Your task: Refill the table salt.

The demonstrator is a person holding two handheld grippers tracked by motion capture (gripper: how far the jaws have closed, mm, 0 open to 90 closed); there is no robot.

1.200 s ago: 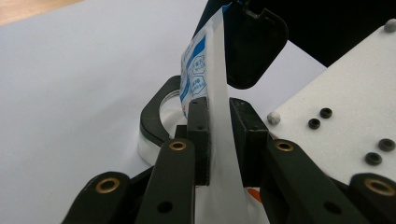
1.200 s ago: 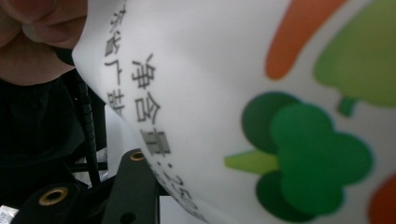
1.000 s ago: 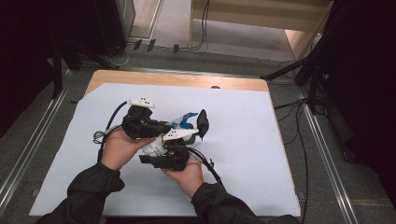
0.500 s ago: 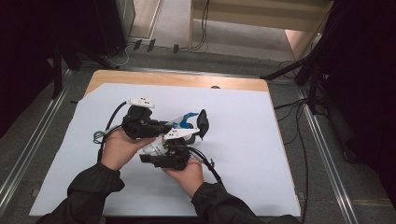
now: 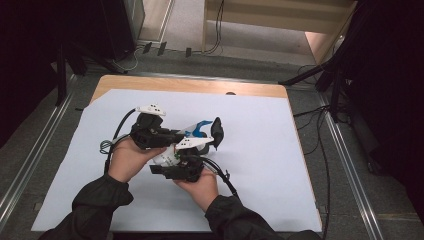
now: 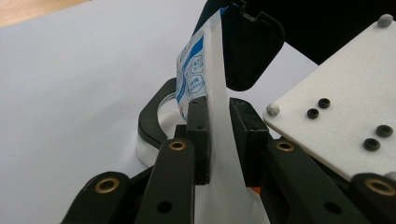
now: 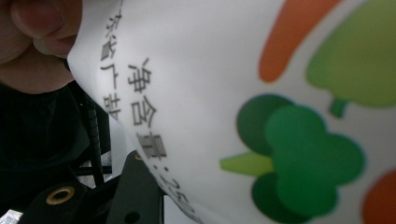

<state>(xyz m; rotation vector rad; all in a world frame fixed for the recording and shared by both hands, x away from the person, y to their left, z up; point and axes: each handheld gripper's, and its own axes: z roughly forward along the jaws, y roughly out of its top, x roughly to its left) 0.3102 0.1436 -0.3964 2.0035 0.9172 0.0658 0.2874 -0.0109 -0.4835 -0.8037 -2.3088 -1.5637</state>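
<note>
A white packet (image 5: 196,131) with blue print is held above the white sheet (image 5: 260,165) between both hands. My left gripper (image 5: 175,136) is shut on one thin edge of the packet (image 6: 205,70); both its pads (image 6: 198,135) press the film. My right gripper (image 5: 207,142) comes from the near side, and one of its black pads (image 6: 252,46) lies against the packet's far end. Up close in the right gripper view, the packet (image 7: 261,116) shows printed vegetables and black lettering beside one finger (image 7: 135,186); the other finger is hidden.
The sheet covers a wooden table (image 5: 200,86) framed by metal rails (image 5: 345,165). Cables (image 5: 220,172) trail from both grippers toward the person. A black curved part (image 6: 154,112) sits behind the packet. A hand (image 7: 32,42) shows at the upper left of the right gripper view.
</note>
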